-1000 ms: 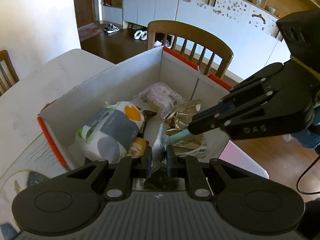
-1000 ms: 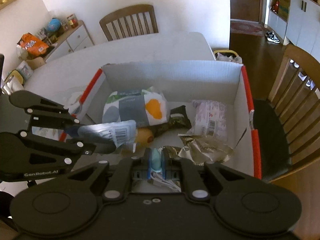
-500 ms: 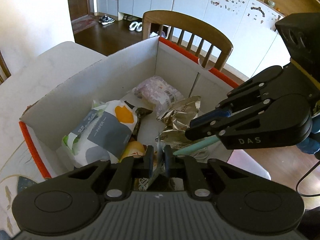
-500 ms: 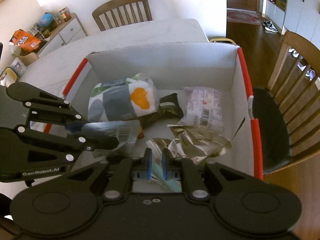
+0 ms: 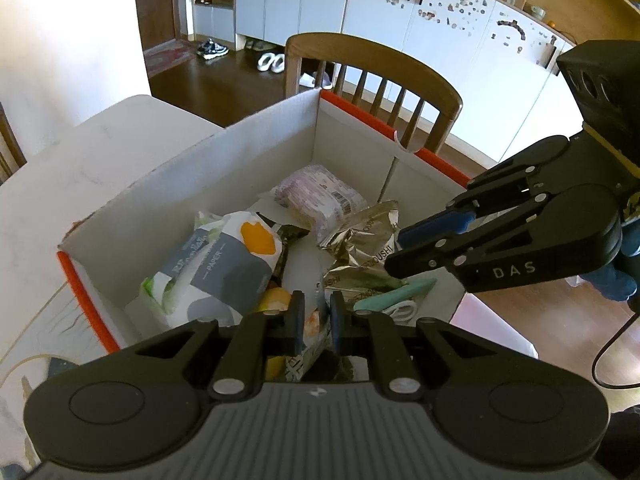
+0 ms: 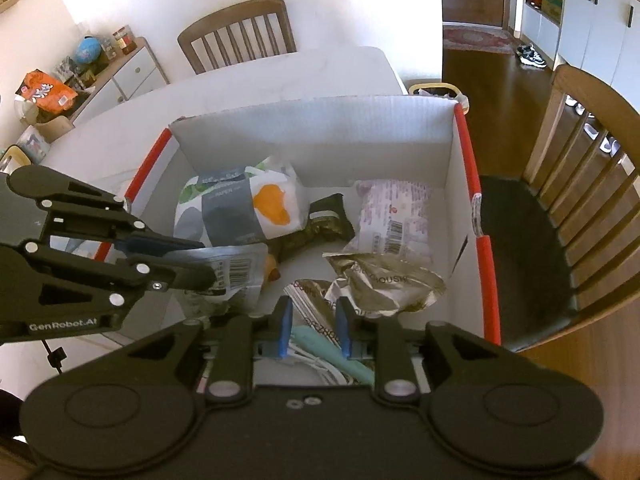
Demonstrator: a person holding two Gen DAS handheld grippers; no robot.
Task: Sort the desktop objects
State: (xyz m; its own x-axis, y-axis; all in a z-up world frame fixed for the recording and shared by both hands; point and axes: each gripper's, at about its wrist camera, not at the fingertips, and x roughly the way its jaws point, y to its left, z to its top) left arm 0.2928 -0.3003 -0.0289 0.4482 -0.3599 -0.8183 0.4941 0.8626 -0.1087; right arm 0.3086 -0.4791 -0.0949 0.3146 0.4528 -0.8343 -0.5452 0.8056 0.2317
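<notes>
My left gripper (image 6: 208, 268) pinches a silvery packet (image 6: 240, 268) over the cardboard box (image 6: 320, 128), and my right gripper (image 6: 314, 328) hangs open and empty above a teal pen (image 5: 394, 294) lying inside. I think most is sorted: a tissue pack (image 6: 244, 204) and snack bags (image 6: 384, 280) already lie in the box, so only my packet is left to drop.

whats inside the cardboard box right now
The cardboard box holds a paper tissue pack, a pink barcoded packet, a crumpled foil bag, a dark wrapper and a mint pen. Whatever lies beneath them is covered.
</notes>
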